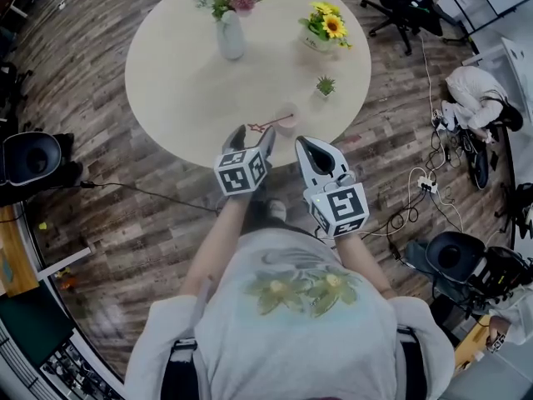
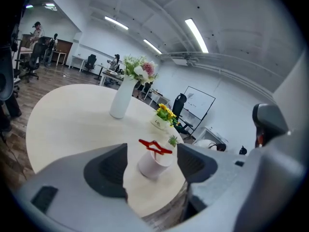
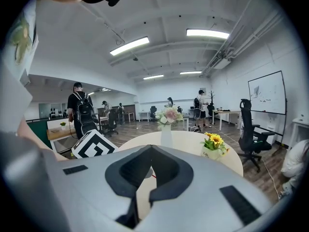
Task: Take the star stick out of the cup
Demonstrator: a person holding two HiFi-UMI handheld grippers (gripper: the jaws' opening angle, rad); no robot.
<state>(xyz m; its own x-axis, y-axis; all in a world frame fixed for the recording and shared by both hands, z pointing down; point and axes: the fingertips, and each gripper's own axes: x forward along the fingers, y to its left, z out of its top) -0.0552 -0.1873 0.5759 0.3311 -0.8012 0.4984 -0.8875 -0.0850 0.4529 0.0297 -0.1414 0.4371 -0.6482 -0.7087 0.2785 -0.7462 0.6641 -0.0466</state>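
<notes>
The only writing we find is dark lettering on the white sunflower pot [image 2: 157,123], too small to read; the marker cubes [image 1: 241,173] carry only black-and-white squares. The red star stick [image 2: 155,147] sits in the white cup [image 2: 152,167] by the near edge of the round table [image 1: 183,82]. It leans far over, so its long axis runs close to level, star end out past the rim toward the left gripper [image 1: 254,133]. That gripper's jaws stand wide apart and hold nothing, the cup showing between them just ahead. The right gripper [image 1: 313,147] has its jaw tips together, empty.
</notes>
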